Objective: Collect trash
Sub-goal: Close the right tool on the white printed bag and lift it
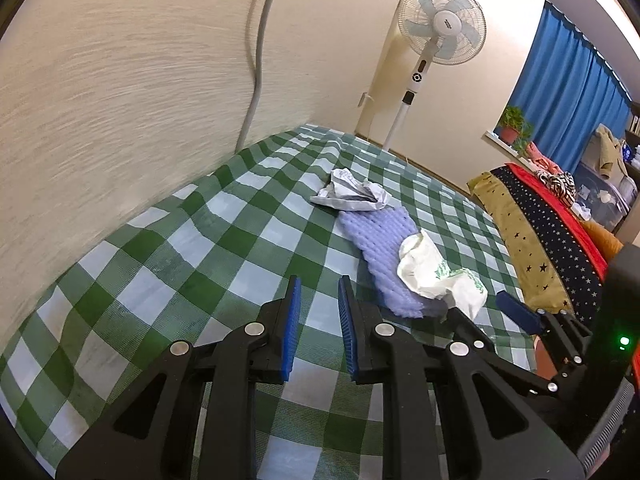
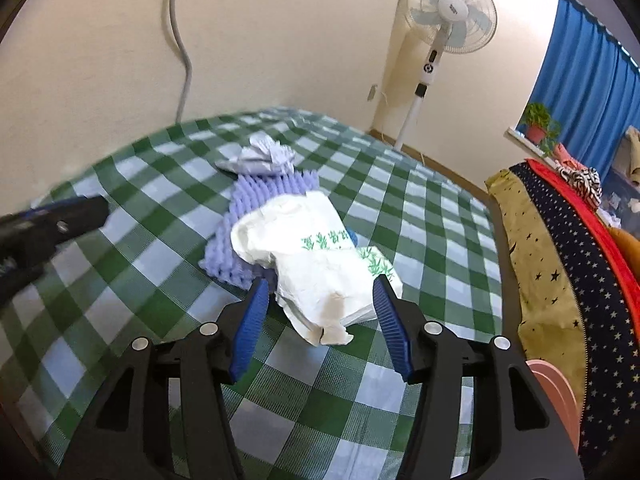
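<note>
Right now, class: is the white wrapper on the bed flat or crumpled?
Crumpled: the white wrapper bulges with creases, lying partly on the purple foam net.

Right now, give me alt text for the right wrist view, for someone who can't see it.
The right hand-held gripper, jaws open, straddles the near end of a crumpled white wrapper lying on purple foam netting on a green checked cloth. More crumpled paper lies beyond, a fan stands behind, and the left hand-held gripper enters at the left edge.
</note>
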The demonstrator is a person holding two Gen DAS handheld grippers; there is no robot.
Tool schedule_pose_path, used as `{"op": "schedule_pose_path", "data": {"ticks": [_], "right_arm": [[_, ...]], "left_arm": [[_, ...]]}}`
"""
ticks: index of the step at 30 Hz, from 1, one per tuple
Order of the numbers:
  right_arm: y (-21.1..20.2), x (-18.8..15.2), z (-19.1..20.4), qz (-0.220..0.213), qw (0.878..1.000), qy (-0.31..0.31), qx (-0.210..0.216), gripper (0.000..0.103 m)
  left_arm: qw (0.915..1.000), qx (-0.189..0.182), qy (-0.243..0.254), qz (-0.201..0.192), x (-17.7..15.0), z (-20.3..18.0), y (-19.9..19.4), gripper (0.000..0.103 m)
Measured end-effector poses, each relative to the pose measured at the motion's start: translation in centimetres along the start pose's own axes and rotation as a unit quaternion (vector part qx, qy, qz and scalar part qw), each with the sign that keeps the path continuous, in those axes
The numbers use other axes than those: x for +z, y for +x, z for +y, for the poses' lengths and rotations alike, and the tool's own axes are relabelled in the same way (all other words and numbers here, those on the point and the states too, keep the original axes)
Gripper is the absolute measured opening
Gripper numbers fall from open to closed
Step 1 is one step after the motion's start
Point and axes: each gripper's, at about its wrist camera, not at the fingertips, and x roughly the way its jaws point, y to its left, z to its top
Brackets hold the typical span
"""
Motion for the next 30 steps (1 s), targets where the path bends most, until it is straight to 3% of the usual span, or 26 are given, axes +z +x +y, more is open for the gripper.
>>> {"op": "schedule_pose_path", "data": {"ticks": [1,2,3,5,14,23,30], "right_arm": [[0.2,0.1,0.0,0.003,1.000,-0.001,0.001,0.042],[0.3,0.1,0.0,0.005,1.000,-0.004,0.003,0.026],[0.5,0.1,0.1,0.007,1.000,-0.005,0.005,0.018],[0.2,0.1,-0.2,0.004,1.000,0.000,0.008,0.013],[-2.8,0.7,-4.9,-0.028,0.995,0.094,0.015,0.009],[-4.3,-0.4,-9.4,-0.028,0.985,0.171,0.027,0.009],[-4.5,-1.3,-10.8,-0.023,0.980,0.193,0.034,0.009]], "left_arm": [[1.0000,0.000,0.000,0.000,0.0,0.0,0.1,0.019],[1.0000,0.000,0.000,0.001,0.0,0.1,0.1,0.019],[1.0000,-0.001,0.000,0.001,0.1,0.1,0.2,0.019],[1.0000,-0.002,0.000,0.004,0.0,0.1,0.4,0.019],[0.9997,-0.023,0.006,0.009,-0.4,-0.7,0.7,0.019],[0.9983,-0.049,0.027,0.014,-1.0,-3.0,2.0,0.019],[0.9974,-0.063,0.029,0.019,-0.9,-4.2,3.3,0.019]]}}
